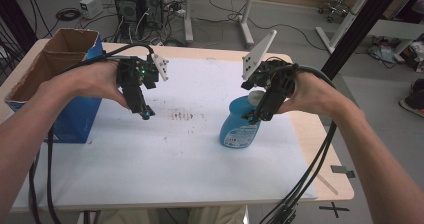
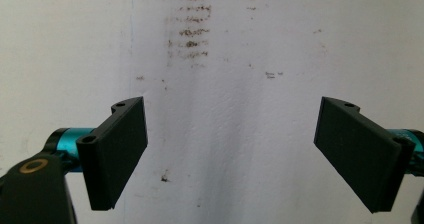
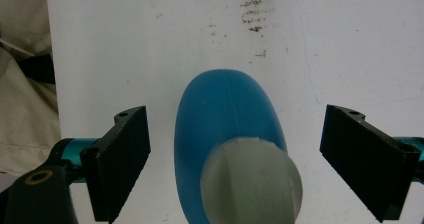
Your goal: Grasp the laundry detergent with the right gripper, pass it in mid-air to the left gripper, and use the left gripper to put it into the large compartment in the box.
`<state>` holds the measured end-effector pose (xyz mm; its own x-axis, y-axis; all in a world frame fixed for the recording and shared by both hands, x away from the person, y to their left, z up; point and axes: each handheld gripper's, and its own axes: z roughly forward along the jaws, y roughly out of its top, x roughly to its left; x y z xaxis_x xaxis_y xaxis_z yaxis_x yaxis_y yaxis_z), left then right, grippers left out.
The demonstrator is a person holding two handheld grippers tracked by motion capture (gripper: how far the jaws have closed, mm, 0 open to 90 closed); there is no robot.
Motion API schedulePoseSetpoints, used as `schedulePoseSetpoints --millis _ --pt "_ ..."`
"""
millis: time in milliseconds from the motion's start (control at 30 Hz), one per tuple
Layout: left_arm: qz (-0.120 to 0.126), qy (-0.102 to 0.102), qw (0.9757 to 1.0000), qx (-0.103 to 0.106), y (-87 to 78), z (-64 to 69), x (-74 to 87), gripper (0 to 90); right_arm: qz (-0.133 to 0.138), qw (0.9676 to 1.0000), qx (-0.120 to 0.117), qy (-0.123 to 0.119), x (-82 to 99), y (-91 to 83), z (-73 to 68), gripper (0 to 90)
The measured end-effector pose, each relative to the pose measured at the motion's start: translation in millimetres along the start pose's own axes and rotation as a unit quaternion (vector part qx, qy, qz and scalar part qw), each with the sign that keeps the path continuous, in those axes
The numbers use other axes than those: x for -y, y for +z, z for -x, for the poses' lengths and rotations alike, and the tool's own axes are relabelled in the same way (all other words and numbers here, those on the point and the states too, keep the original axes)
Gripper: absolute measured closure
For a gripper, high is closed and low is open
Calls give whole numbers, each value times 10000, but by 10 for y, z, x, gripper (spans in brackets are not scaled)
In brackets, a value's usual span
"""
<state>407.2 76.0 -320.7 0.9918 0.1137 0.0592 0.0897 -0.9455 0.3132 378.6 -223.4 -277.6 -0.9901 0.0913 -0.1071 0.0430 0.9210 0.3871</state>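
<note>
Two tongs released: right tongs (image 3: 235, 159) straddle the bottle (image 3: 225, 119) cap, no grip yet; left tongs (image 2: 230, 154) hang empty, well left of bottle. Grasp remains.

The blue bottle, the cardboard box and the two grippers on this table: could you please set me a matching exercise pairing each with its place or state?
Things:
1. blue bottle
2. cardboard box
3. left gripper
4. right gripper

Places or states:
A. open, over the brown stains on the white mat
B. at the table's far left edge, top open
C. upright, grey cap on top
D. open, jaws either side of the bottle

Pairs: 1-C, 2-B, 3-A, 4-D
</note>
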Motion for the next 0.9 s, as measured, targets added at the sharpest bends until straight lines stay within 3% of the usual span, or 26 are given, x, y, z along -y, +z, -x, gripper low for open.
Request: schedulePoseSetpoints --millis 900 --pt "7 31 10000 -46 -20 19 2 138 682 9973 -195 210 519 260 -30 119"
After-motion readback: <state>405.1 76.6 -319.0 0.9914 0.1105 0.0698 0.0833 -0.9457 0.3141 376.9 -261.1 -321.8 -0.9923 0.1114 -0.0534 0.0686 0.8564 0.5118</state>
